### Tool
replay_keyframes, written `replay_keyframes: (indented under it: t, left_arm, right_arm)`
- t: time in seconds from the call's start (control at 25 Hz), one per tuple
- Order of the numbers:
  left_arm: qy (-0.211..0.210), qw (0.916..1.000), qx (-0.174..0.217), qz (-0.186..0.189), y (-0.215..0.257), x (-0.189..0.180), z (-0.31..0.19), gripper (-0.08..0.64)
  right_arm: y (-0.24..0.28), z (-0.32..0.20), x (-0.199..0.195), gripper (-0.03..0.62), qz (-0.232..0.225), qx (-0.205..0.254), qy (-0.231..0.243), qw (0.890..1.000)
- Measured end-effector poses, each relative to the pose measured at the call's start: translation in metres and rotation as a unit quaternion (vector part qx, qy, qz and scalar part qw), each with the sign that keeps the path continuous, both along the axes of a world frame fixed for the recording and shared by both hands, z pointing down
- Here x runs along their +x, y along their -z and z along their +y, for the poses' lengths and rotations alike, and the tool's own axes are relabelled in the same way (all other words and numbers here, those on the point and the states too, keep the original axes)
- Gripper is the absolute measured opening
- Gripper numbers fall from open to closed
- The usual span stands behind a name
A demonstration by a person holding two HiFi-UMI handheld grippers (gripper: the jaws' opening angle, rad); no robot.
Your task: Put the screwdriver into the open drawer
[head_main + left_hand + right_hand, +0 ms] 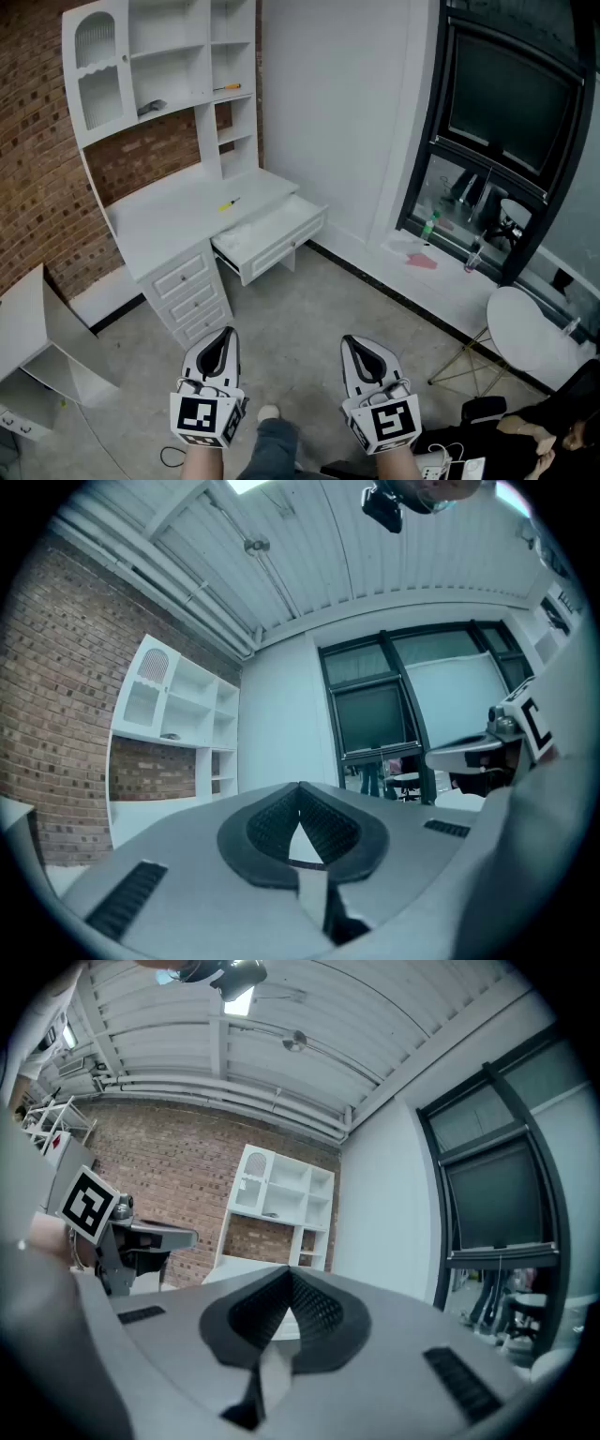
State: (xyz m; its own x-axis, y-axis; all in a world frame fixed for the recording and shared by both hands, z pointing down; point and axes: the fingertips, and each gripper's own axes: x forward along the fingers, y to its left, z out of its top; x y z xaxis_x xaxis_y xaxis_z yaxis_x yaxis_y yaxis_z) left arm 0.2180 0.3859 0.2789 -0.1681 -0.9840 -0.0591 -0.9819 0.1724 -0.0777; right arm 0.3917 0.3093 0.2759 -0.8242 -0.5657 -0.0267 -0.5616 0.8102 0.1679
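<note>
At desk (178, 217) front, open drawer (281, 249) seemingly empty, left claw (227, 332) and right claw (350, 340) clenched.

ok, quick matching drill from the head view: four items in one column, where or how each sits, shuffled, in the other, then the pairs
Things:
1. yellow screwdriver
2. orange-handled tool
3. drawer
4. green bottle

Places or states:
A. low down by the window
B. lying on the desktop
C. on the hutch shelf
D. pulled open, just under the desktop's edge

Pairs: 1-B, 2-C, 3-D, 4-A
</note>
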Motion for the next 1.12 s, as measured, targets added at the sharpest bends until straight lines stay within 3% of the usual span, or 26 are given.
replay_keyframes:
  t: [0.28, 0.4, 0.8, 1.12]
  left_arm:
    - [0.007, 0.9999, -0.007, 0.007, -0.013, -0.035, -0.036, 0.013]
    - [0.02, 0.9993, -0.007, 0.031, -0.02, -0.065, -0.056, 0.012]
    - [0.012, 0.9986, 0.008, 0.05, -0.022, -0.188, -0.159, 0.013]
    - [-0.002, 0.999, -0.004, 0.045, -0.021, -0.274, -0.235, 0.012]
  right_arm:
    - [-0.013, -0.038, -0.027, 0.009, 0.005, -0.008, -0.009, 1.0]
    - [-0.016, -0.062, -0.05, 0.009, -0.01, -0.022, -0.008, 1.0]
    - [-0.015, -0.165, -0.168, 0.011, 0.004, -0.018, -0.01, 1.0]
    - [-0.01, -0.231, -0.263, 0.011, 0.017, -0.011, -0.005, 1.0]
